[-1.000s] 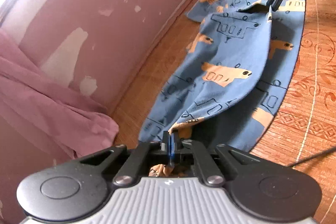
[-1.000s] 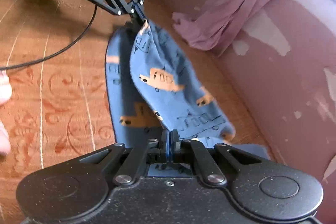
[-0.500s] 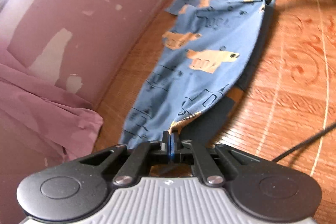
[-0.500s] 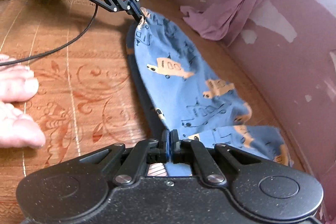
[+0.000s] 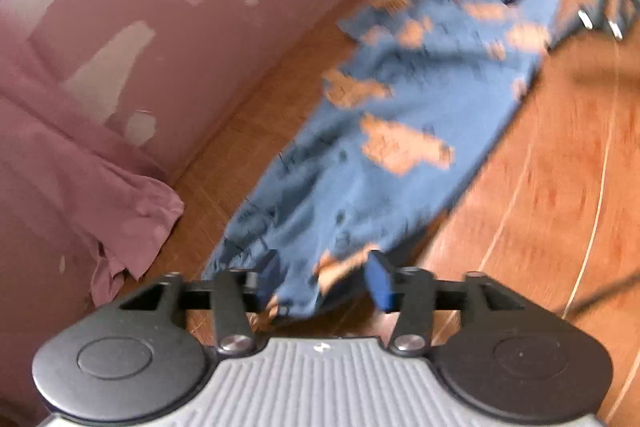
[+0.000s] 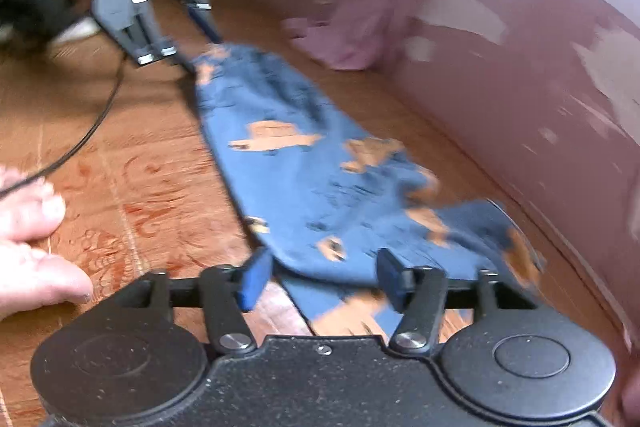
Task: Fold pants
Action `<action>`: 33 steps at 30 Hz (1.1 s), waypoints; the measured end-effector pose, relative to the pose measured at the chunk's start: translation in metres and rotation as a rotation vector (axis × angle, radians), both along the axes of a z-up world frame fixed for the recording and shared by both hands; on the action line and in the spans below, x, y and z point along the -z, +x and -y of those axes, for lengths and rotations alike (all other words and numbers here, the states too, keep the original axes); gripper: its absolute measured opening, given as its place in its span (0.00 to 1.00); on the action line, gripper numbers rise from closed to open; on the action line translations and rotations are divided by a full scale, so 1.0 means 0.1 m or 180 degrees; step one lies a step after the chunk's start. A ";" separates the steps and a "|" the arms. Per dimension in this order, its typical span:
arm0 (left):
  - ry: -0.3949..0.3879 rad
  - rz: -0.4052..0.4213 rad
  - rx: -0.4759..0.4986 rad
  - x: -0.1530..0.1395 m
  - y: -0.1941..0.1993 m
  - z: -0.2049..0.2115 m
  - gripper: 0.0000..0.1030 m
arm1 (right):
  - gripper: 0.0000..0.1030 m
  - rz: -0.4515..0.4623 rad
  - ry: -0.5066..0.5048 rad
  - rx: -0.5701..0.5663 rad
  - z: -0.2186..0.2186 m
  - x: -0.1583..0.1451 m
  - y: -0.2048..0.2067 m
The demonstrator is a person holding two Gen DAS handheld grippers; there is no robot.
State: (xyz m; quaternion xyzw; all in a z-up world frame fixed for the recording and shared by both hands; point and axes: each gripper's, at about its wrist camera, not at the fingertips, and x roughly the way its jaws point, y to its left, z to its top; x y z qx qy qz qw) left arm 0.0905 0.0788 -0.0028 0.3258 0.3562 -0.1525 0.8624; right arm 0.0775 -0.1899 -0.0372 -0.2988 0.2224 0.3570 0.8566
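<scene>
— So where are the pants (image 5: 384, 131) at this moment?

— Flat on the patterned wooden floor (image 5: 540, 195), laid in one long narrow strip that runs alongside the pink wall (image 5: 132, 39). One leg appears to lie doubled over the other, so I judge the lengthwise fold is made.

— And the left gripper (image 5: 322, 281)?

— Its blue pads stand well apart, with the near end of the cloth lying loose between them on the floor. Nothing is pinched. In the right wrist view it shows at the far end of the strip, blurred, just above the cloth.

— The right gripper (image 6: 320, 277)?

— Likewise spread wide, pads either side of the other end of the pants, with the fabric slack below. From the left camera it is only a grey smear at the top right, too blurred to read there.

— Why one at each end?

— Holding both ends of a leg lets the cloth be carried over evenly and laid straight; letting go at both ends together leaves it without a twist. That is my reading of the layout.

— Anything else nearby?

— A bare foot (image 6: 28, 235) rests on the floor at the left of the right view, well apart from the pants. A black cable (image 6: 92, 127) curves over the boards near the far end. Pink cloth (image 5: 100, 195) hangs down by the wall.

— What remains?

— Probably a crosswise fold, bringing one end over to the other. Both views are motion-blurred, so finer creases cannot be judged.
</scene>
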 end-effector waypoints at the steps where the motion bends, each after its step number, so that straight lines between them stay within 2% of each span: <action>1: -0.0192 -0.0017 -0.0047 -0.08 0.01 0.06 0.59 | 0.69 0.0000 0.0026 0.0137 0.07 -0.03 -0.01; 3: -0.0568 -0.0030 -0.0115 -0.19 0.08 0.21 0.71 | 0.87 0.0015 0.0065 0.0499 0.24 -0.07 -0.03; 5: -0.1077 -0.0099 -0.0208 -0.25 0.21 0.39 0.89 | 0.99 0.0014 0.0164 0.0945 0.45 -0.12 -0.03; 7: -0.1605 -0.0208 -0.0261 -0.27 0.39 0.61 0.95 | 0.99 0.0006 0.0322 0.1399 0.69 -0.18 -0.05; 9: -0.2016 -0.0323 -0.0282 -0.27 0.59 0.82 0.95 | 0.99 -0.0073 0.0506 0.1768 0.92 -0.23 -0.08; 13: -0.2696 -0.0456 -0.0440 -0.22 1.03 1.17 0.99 | 0.99 -0.0310 0.0958 0.2114 1.24 -0.27 -0.21; 16: -0.2922 -0.0600 -0.0642 -0.07 1.29 1.25 0.99 | 0.99 -0.0414 0.1095 0.2209 1.35 -0.30 -0.23; 23: -0.3476 -0.1004 -0.1287 0.40 1.67 1.10 0.93 | 0.99 -0.0433 0.1087 0.2142 1.41 -0.41 -0.01; 26: -0.3557 -0.1135 -0.1420 0.48 1.69 1.00 0.91 | 0.99 -0.0508 0.1165 0.2090 1.40 -0.43 0.12; 29: -0.3705 -0.1408 -0.1540 0.57 1.70 0.94 0.85 | 0.99 -0.0545 0.1150 0.2017 1.35 -0.45 0.29; 33: -0.3839 -0.1617 -0.1504 0.64 1.67 0.89 0.78 | 0.99 -0.0673 0.1147 0.1844 1.27 -0.52 0.63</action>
